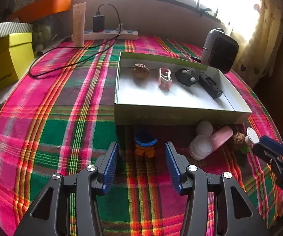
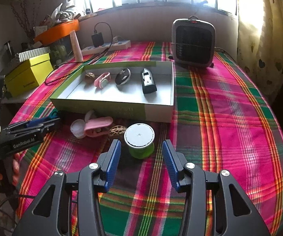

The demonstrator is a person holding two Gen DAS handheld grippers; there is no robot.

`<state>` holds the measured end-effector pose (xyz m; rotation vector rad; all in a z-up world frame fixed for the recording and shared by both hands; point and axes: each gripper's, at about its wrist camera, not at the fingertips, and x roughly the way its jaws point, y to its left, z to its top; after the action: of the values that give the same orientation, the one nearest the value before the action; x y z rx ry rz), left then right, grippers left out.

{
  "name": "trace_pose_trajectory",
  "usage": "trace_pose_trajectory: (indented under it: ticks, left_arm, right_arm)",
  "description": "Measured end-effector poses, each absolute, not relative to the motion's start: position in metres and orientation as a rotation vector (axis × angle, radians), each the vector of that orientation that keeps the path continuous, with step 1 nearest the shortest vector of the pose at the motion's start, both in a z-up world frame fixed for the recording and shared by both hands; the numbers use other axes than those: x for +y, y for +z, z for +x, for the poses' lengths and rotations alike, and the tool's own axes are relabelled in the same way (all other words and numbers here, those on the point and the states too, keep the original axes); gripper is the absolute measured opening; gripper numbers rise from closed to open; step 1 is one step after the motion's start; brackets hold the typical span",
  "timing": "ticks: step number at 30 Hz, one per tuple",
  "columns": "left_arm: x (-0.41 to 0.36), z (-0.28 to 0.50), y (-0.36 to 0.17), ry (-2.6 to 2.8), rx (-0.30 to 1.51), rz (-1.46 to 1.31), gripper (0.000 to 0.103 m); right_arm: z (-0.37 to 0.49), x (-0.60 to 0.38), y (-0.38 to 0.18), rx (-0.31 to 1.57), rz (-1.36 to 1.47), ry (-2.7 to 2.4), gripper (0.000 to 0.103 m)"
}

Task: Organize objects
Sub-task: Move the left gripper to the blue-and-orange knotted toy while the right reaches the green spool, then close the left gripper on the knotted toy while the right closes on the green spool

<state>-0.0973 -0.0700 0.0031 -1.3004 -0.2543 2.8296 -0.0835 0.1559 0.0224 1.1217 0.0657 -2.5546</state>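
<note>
My left tool [image 1: 141, 147] is open by the blue toy [image 1: 145, 140] on the table [image 1: 62, 127], and my right tool [image 2: 141, 145] is open around the green spool [image 2: 140, 140] near the box [image 2: 157, 111].

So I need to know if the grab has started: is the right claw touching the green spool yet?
Apart. The right wrist view shows the right claw open, both blue pads standing clear of the green spool, tablecloth visible in the gaps.
</note>
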Motion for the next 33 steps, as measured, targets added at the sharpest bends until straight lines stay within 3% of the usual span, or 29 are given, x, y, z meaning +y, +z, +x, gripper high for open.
trace_pose_trajectory:
  ticks: [24,27,33]
  left_arm:
    - [-0.070,-0.106,0.002,2.840,-0.245,-1.313,0.046]
    - [-0.070,-0.107,0.002,2.842,-0.237,-1.315,0.046]
    - [-0.070,-0.108,0.002,2.847,-0.239,-1.317,0.046]
  right_arm:
    - [-0.104,0.156,0.016,0.105,1.127,-2.543,0.045]
    - [-0.104,0.154,0.016,0.112,1.120,-2.535,0.039]
    - [-0.105,0.153,0.016,0.117,1.117,-2.533,0.036]
